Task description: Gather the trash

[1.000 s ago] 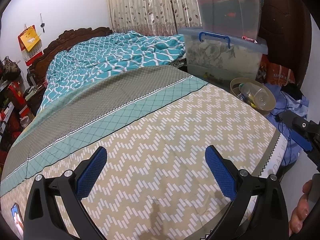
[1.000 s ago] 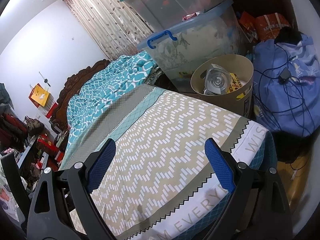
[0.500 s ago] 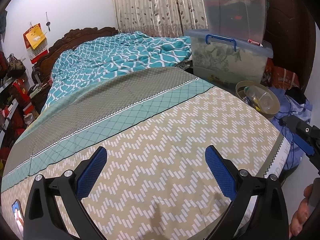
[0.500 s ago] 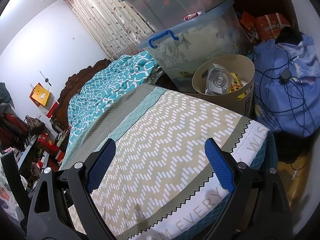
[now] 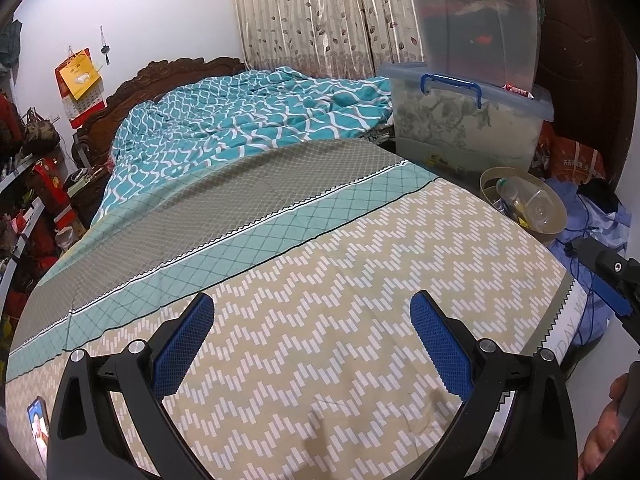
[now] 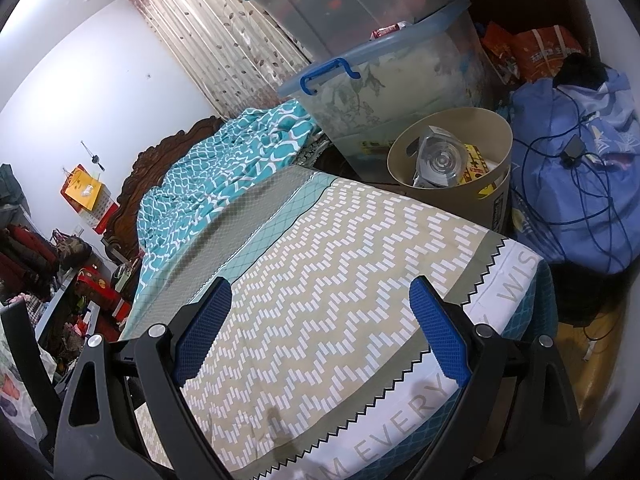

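My left gripper (image 5: 310, 340) and right gripper (image 6: 318, 332): ribbed blue pads spread wide, empty, above zigzag-woven bedspread (image 6: 320, 280). Round tan trash bin (image 6: 494, 196) at 1 o'clock, holding a clear plastic bottle (image 6: 440, 158).

Bedspread (image 5: 320, 320): beige with white zigzag dashes; teal diamond-grid band, grey mesh band toward 11 o'clock; white hem with grey lettering.
Quilt (image 5: 248, 120) at 12 o'clock: teal with white wavy lattice.
Curtain (image 5: 320, 12): cream, brown leaf print.
Headboard (image 5: 180, 74): dark carved brown.
Bin (image 6: 494, 196) at 1 o'clock: tan; clear bottle (image 6: 440, 158), yellow box (image 6: 476, 166) inside.
Tubs (image 5: 468, 128): clear, blue lid and handle below, teal lid above.
Bag (image 6: 576, 176) at 2 o'clock: lilac-blue.
Calendar (image 5: 78, 80) at 10 o'clock: red, yellow.
Finger pads (image 5: 182, 344): blue, mesh-textured.
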`<state>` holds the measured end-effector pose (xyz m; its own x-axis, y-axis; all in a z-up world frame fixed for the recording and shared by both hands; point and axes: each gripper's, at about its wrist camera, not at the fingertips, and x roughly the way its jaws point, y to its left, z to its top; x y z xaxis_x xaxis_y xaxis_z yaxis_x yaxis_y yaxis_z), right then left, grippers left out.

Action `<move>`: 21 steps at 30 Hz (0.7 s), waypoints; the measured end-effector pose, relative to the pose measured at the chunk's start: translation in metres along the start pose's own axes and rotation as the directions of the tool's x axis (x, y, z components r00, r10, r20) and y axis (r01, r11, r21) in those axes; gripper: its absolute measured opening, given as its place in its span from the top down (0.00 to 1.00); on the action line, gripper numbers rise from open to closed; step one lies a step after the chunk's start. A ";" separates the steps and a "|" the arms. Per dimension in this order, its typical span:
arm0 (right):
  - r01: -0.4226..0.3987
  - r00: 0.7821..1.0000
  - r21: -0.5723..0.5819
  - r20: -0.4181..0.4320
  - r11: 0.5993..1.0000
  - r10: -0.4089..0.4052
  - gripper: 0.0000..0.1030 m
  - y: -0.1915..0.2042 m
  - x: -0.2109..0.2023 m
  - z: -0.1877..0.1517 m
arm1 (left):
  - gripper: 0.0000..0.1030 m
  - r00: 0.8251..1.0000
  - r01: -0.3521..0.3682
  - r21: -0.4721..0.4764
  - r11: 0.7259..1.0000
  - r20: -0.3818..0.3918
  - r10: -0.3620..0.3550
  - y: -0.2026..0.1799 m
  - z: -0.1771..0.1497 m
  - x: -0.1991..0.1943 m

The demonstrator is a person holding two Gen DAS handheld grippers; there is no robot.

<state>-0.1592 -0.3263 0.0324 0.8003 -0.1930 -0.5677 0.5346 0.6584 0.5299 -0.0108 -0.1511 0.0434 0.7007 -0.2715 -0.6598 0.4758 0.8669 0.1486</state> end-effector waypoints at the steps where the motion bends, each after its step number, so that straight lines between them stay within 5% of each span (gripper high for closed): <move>1: 0.000 1.000 0.001 0.000 1.000 0.000 0.13 0.001 0.000 0.000 | 0.08 1.000 0.001 -0.001 1.000 0.001 -0.001 0.000 0.000 0.000; 21: -0.003 1.000 0.000 -0.009 1.000 0.003 0.12 0.003 0.002 -0.002 | 0.08 1.000 -0.015 0.027 1.000 -0.009 0.015 -0.006 0.000 -0.001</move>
<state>-0.1564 -0.3232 0.0311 0.7993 -0.1850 -0.5717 0.5324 0.6591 0.5311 -0.0142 -0.1561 0.0431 0.7030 -0.2542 -0.6643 0.4795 0.8592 0.1786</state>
